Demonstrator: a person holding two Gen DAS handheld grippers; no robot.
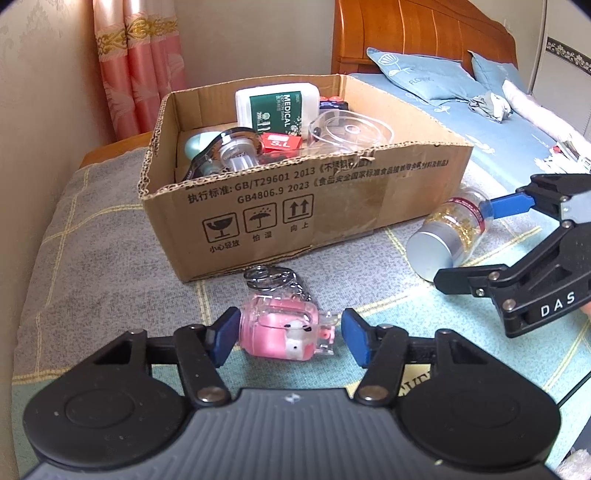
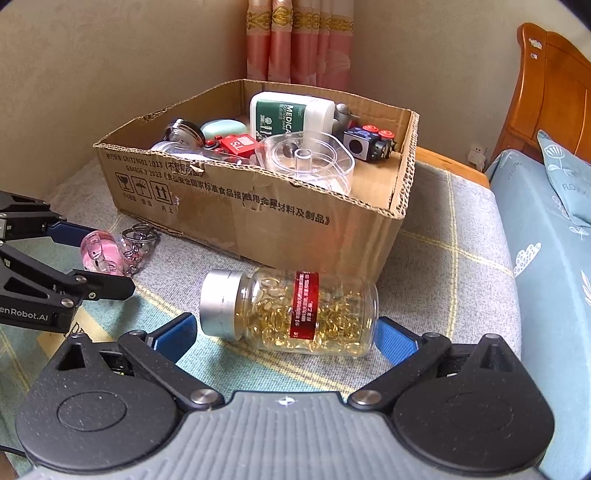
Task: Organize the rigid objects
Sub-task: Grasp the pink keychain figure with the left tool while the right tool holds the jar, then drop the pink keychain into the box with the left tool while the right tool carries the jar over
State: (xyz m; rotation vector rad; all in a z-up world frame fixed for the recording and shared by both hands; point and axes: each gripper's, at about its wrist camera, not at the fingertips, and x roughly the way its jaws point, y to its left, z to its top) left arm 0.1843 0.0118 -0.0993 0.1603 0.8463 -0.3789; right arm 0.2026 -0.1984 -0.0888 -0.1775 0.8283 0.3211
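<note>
A pink keychain charm (image 1: 282,330) with metal rings lies on the blanket in front of the cardboard box (image 1: 332,221). My left gripper (image 1: 290,338) is open, one blue pad on each side of the charm, the left pad touching it. A clear bottle of golden capsules (image 2: 295,314) with a silver cap lies on its side in front of the box (image 2: 295,221). My right gripper (image 2: 284,338) is open around the bottle. The bottle (image 1: 450,232) and right gripper (image 1: 491,240) also show in the left wrist view. The charm (image 2: 103,256) and left gripper (image 2: 96,258) show in the right wrist view.
The box holds a white medical swab case (image 1: 277,107), a clear plastic lid (image 1: 349,133), a red pack (image 1: 280,142), a mint case (image 2: 221,129) and a dark cube toy (image 2: 365,144). A wooden headboard (image 1: 424,33) and blue pillows (image 1: 417,75) are to the right. Wall and pink curtains (image 2: 299,40) are behind.
</note>
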